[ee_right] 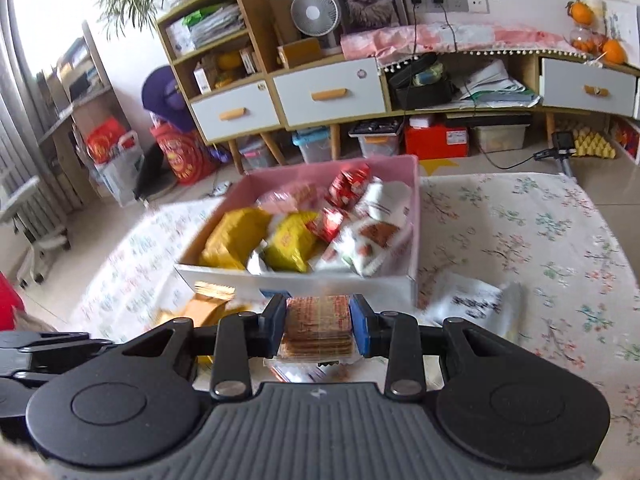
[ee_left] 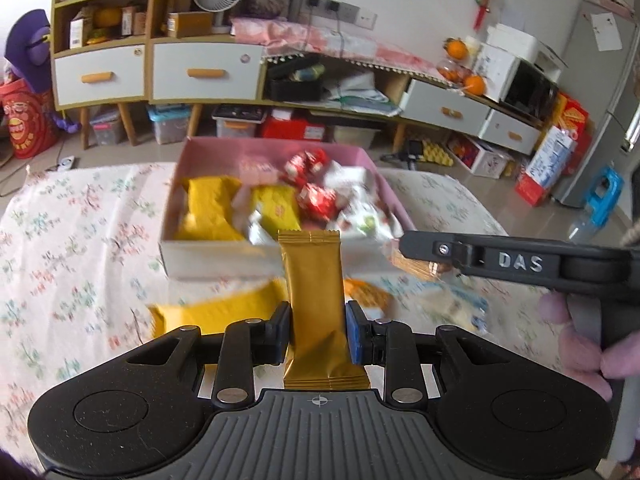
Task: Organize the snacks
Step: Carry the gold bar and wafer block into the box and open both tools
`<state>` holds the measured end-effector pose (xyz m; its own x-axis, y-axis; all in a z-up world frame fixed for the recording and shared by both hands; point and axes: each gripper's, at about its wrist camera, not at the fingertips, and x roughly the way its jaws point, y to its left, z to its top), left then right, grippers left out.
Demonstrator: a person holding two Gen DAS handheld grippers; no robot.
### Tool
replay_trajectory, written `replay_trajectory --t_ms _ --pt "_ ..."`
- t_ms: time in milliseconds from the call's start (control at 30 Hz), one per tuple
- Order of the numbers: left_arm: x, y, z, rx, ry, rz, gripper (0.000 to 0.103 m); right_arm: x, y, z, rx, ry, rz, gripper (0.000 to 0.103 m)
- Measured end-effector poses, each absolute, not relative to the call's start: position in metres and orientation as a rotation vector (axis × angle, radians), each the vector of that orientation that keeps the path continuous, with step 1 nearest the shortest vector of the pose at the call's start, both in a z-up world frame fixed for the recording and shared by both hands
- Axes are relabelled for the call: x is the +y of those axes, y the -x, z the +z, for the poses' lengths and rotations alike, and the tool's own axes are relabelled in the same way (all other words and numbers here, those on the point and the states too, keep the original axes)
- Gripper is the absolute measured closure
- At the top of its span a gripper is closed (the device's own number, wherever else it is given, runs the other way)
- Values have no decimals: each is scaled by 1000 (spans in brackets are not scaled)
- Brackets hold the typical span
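The left tool (ee_left: 318, 330) is closed on a gold snack bar (ee_left: 314, 280). The bar is long and thin, with shiny gold wrap and zigzag ends. It stands up between the two pads, with its top end up in front of the near wall of the pink box (ee_left: 216, 254).

The right tool (ee_right: 319, 328) is closed on a clear pack of crackers (ee_right: 318, 322). The crackers are brown, flat and stacked, and the wrap has red print on it. From the left camera, the right tool (ee_left: 400, 250) comes in from the right side, with a hand (ee_left: 576, 344) around its handle.

The pink box has white outer walls and sits on a tabletop (ee_right: 520, 232) covered with a flowery cloth, near the far edge. It is full of snacks. There are yellow packs (ee_right: 236, 236) on the left side, small red packs (ee_right: 348, 184) at the back, and white packs with red pictures (ee_right: 368, 240) on the right side.

More snacks lie on the cloth in front of the box. A yellow pack (ee_left: 216, 308) lies to the left, just below the gold bar. A white pack with dark print (ee_right: 472, 304) lies near the box's right corner. These are blurry.
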<state>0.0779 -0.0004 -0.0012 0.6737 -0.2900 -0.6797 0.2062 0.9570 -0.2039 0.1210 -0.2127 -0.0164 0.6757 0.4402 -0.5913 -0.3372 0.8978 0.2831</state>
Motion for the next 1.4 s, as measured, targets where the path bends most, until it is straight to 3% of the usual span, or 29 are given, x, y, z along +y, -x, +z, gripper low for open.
replay_trajectory --t_ms 733,1400 --pt "14 -222 -36 880 228 -294 77 -198 -190 -28 721 -248 379 72" --pt "33 -228 -44 797 200 -253 75 -186 -197 -30 728 -247 457 71"
